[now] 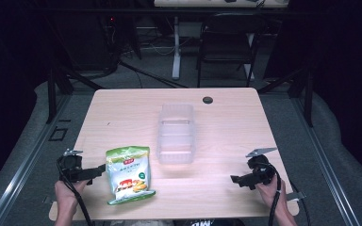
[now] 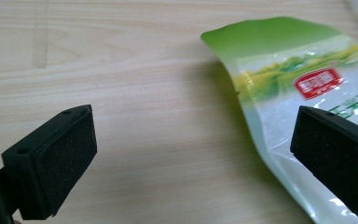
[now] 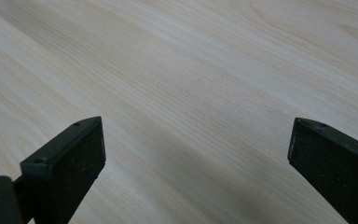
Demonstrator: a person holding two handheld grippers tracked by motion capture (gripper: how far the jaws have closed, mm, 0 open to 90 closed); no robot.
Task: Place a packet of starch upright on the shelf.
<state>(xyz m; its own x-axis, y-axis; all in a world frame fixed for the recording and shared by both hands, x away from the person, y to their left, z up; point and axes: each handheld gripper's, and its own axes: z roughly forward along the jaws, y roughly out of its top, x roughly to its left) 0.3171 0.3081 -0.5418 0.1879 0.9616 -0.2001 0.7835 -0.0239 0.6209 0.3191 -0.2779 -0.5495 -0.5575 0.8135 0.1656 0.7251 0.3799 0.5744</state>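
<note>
Approach stage, by my reading: left gripper (image 1: 95,172) sits at lower left of the high view, aimed toward the green-and-white snack bag (image 1: 128,173) lying flat on the wooden table (image 1: 226,117), lower centre-left of frame. Jaws stand wide apart with nothing pinched. In the left gripper view the bag (image 2: 298,93) fills the upper right; its sealed green top edge points to the frame's top, and one jaw at lower right overlaps the bag's side edge in the picture. Whether that pad actually touches the film I cannot tell.

Right gripper (image 1: 238,179) rests at lower right of the high view, well apart from the bag, jaws likewise spread and empty; bare wood grain lies between them in the right gripper view.

Clear plastic container (image 1: 176,133) stands at frame centre, just up and right of the bag, apart from it. It looks a likely destination, though that is a guess.

Next move, as I judge it: the left gripper needs to slide in so a bag edge lies between the pads, then close. Thin, slippery film lying flat on the table gives little to bite, so a low, level approach seems called for.

Hard to make out: print on the bag is blurred; the container's walls are faint and I cannot tell if anything lies inside. Forearms are cut off at the bottom edge. Background beyond the table is dark.
</note>
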